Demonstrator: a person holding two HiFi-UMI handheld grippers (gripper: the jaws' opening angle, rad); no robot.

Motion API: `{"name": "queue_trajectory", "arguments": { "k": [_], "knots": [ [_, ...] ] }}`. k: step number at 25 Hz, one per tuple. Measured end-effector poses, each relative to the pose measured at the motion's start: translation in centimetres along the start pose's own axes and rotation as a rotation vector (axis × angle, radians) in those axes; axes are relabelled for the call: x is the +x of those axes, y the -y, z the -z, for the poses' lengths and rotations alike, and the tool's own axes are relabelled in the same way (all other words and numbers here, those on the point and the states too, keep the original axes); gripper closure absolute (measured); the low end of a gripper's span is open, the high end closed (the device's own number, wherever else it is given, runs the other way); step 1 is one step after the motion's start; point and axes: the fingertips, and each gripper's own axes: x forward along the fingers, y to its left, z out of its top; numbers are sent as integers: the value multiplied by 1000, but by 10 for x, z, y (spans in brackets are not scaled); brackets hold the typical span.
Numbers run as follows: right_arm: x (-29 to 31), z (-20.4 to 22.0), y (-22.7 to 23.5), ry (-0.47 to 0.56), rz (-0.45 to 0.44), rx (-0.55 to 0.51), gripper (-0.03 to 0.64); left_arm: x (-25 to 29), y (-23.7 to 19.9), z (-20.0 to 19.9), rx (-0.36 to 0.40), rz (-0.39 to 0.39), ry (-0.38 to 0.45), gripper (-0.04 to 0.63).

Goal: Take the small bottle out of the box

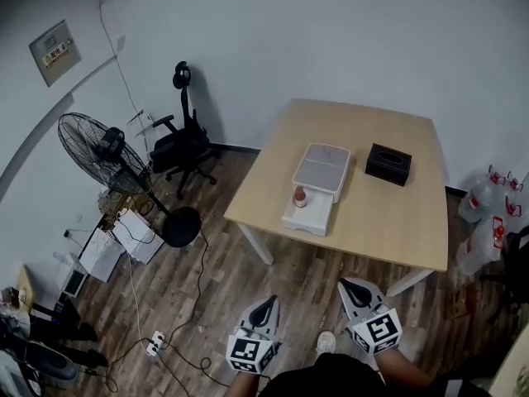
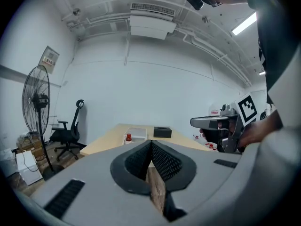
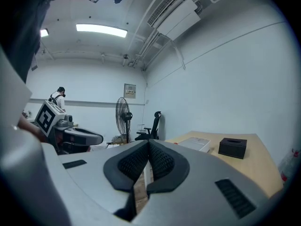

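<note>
Red-capped small bottle [image 1: 300,195] in the box [image 1: 321,170] is barely discernible; left tool [image 1: 266,307] and right tool [image 1: 356,291] closed, empty.

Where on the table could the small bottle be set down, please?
The table is bare at its near right, in front of the black box and right of the white box, and at its far left corner. The middle is crowded.

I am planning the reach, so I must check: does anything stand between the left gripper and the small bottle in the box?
Nothing visible does. The small bottle stands uncovered in the open near end of the box. Only floor and tabletop lie between it and the left gripper.
</note>
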Motion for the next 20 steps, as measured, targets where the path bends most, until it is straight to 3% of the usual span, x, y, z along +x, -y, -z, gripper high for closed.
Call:
{"name": "queue_trajectory", "arguments": {
  "k": [7,20],
  "knots": [
    [39,-3,39,6,-30,-3,604,55,-15,-20,-1,-27,23,583],
    [104,-19,80,18,43,-18,604,128,-53,-25,-7,67,7,583]
  ]
}}
